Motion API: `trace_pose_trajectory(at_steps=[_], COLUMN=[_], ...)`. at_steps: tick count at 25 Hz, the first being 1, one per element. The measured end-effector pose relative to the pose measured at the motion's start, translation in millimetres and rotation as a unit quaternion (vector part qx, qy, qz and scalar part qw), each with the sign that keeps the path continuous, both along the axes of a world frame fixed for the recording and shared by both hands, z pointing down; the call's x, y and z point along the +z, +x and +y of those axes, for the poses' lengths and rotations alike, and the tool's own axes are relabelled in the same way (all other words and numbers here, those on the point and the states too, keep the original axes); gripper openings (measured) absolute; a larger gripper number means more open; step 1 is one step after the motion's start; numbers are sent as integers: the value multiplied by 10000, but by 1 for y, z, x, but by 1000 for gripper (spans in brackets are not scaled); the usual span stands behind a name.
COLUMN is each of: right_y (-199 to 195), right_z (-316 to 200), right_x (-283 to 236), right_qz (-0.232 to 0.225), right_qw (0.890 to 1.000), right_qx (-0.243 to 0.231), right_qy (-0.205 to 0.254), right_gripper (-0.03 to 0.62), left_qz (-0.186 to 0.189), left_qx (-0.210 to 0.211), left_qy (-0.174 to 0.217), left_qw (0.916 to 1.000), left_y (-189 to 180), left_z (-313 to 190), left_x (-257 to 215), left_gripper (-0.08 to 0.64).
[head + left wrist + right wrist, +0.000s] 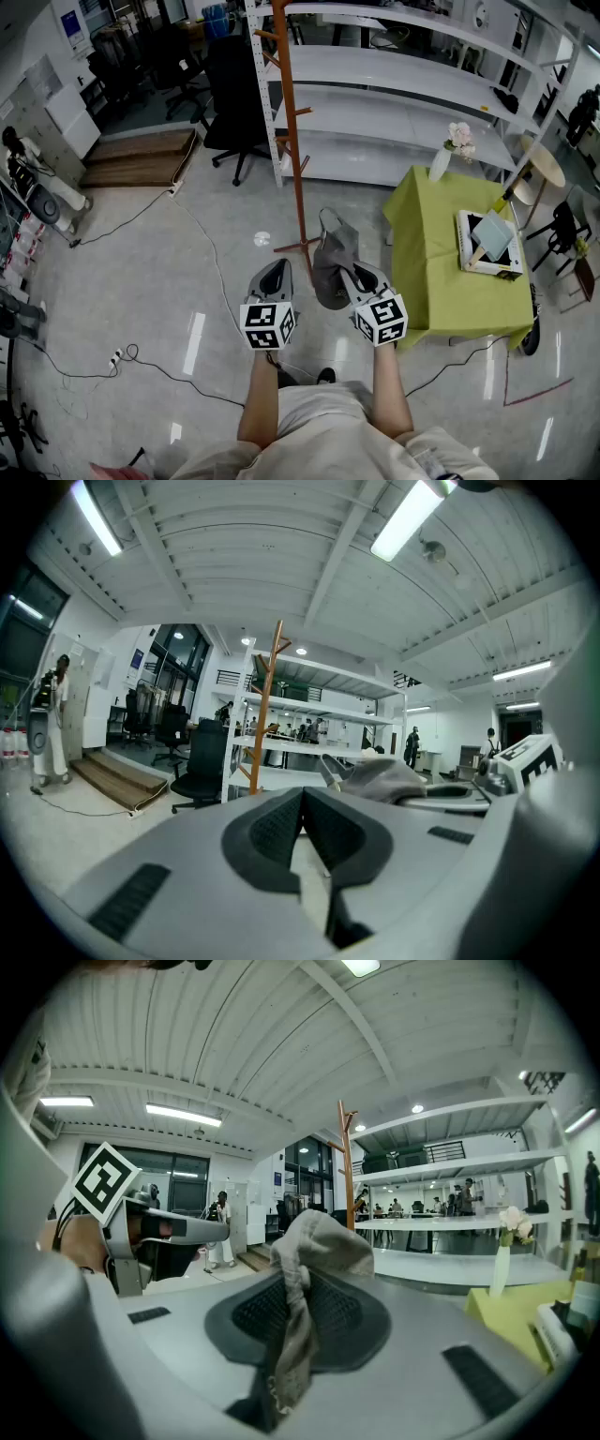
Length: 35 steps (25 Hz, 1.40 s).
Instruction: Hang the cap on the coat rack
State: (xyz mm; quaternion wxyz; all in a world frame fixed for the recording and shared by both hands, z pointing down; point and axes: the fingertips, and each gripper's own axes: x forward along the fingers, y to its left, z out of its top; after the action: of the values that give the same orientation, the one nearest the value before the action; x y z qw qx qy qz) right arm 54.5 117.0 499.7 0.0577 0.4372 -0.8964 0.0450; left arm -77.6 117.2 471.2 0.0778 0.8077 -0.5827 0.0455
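A grey cap (pixel 332 263) hangs in front of me with my right gripper (pixel 356 274) shut on its fabric. In the right gripper view a bunched fold of the cap (pixel 316 1237) is pinched between the dark pads (pixel 337 1321) and stands up above them. The brown wooden coat rack (pixel 297 141) stands on the floor just beyond the cap, its pegs bare, and it also shows as a coat rack pole (pixel 348 1168) ahead. My left gripper (pixel 275 274) sits beside the right one, shut with nothing in it. From it I see the cap (pixel 382 777) to the right and the rack (pixel 265 705) ahead.
A green-clothed table (pixel 433 281) stands at right with a vase of flowers (pixel 452 150) and a box (pixel 489 246). White shelving (pixel 394 89) runs behind the rack. A black office chair (pixel 234 103) is left of it. Cables (pixel 141 361) trail across the floor.
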Motion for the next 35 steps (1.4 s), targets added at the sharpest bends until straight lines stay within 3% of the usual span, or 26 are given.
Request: trace_pose_trajectory(at_steps=[13,20,25,35], right_y=[14,36,37,30], right_z=[3,-4,-17,-63], right_x=[3,0,-3,5], right_qz=[29,-226,-238,-143], right_qw=[10000,9997,9997,9999], right_qx=[-34,80,89,0], right_qy=[43,-10,41,-15], right_gripper=[48,48,48,48], left_qz=[39,110,-8,-12], left_qx=[-120,-171,-348,-306], left_qy=[10,-182,-63,-43], left_qw=[9999,9996,9994,9995], left_y=[7,3,-12,-11], left_z=[3,6,-7,-65], left_x=[2,11,1,2], left_gripper=[8,8,8,8])
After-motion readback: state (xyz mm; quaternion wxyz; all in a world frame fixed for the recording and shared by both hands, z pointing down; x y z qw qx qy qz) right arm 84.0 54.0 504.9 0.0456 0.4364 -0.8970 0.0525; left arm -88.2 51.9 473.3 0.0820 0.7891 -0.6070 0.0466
